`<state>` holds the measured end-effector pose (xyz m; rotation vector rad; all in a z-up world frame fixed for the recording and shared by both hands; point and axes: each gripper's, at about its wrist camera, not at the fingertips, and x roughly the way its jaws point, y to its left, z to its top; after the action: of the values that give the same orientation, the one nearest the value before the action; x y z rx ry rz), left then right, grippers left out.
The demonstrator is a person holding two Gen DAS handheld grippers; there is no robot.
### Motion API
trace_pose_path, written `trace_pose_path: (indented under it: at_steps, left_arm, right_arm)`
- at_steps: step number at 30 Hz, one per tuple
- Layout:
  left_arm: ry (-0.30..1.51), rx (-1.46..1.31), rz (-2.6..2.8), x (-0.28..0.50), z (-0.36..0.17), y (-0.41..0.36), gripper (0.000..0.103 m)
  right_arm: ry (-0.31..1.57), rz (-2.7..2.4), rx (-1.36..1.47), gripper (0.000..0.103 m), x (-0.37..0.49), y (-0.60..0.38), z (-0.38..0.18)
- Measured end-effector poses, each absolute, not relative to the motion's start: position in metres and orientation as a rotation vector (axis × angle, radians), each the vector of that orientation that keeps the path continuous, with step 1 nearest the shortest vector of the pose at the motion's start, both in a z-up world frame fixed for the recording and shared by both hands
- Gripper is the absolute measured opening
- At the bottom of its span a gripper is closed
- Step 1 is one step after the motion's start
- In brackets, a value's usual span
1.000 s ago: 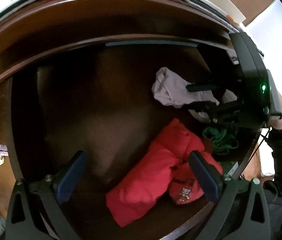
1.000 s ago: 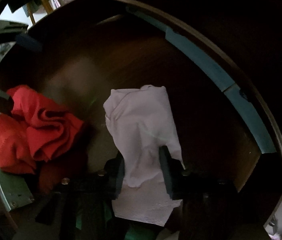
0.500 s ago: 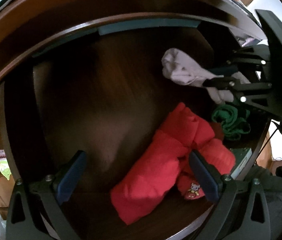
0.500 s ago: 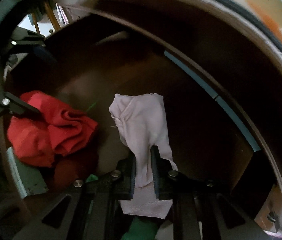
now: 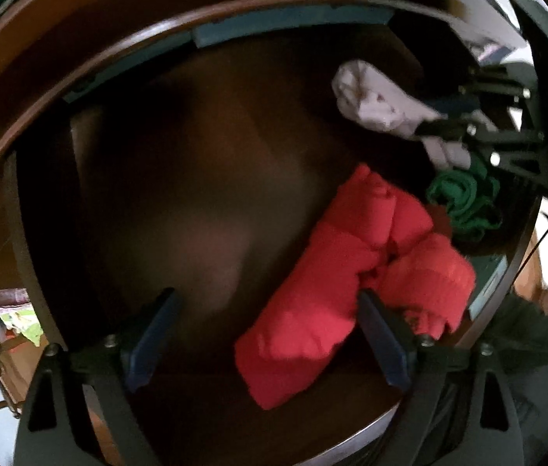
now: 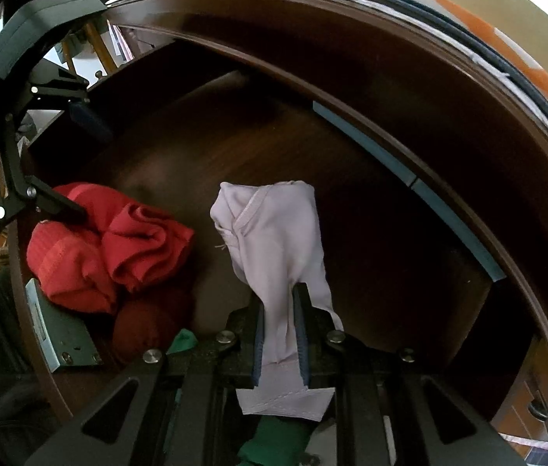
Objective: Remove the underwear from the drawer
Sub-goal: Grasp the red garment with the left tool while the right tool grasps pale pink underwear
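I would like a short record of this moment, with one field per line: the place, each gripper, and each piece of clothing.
place: dark brown wooden drawer, open
right gripper: shut on the pale lilac underwear, which hangs between its fingers
left gripper: open, holds nothing, above the red folded garments
red folded garments: lying on the drawer floor
green crumpled cloth: in the drawer, beside the red garments
metal lock plate: on the drawer front

I count one drawer [image 6: 351,178], one pale lilac piece of underwear [image 6: 274,240], two bright red folded garments [image 5: 313,303] [image 5: 433,279], one dark red bundle [image 6: 145,326], one green garment [image 5: 464,202] and two grippers [image 5: 270,334] [image 6: 280,330].
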<state>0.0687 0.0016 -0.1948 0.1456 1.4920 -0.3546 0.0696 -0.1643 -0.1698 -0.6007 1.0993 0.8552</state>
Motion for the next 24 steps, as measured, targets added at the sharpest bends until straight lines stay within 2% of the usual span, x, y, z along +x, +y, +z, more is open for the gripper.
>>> trace_pose_path:
  at_steps: [7, 9, 13, 15, 17, 24]
  left_arm:
    - [1.514, 0.257, -0.363, 0.07, -0.21, -0.018, 0.095]
    - [1.536, 0.216, -0.391, 0.075, -0.216, -0.023, 0.085]
    - [1.54, 0.18, -0.443, 0.076, -0.219, -0.028, 0.076]
    - [1.551, 0.126, -0.484, 0.077, -0.221, -0.03, 0.056]
    - [1.534, 0.1, -0.496, 0.077, -0.221, -0.031, 0.047]
    - [1.48, 0.007, -0.5, 0.057, -0.217, -0.01, 0.039]
  right_arm:
    - [1.097, 0.854, -0.601, 0.016, 0.069, -0.162, -0.175]
    - [1.096, 0.854, -0.601, 0.016, 0.069, -0.162, -0.176]
    - [1.104, 0.855, -0.592, 0.016, 0.069, -0.163, -0.177]
    - [1.105, 0.854, -0.592, 0.016, 0.07, -0.163, -0.177]
    - [1.105, 0.854, -0.592, 0.016, 0.07, -0.162, -0.176]
    - [1.102, 0.85, -0.574, 0.016, 0.072, -0.165, -0.175]
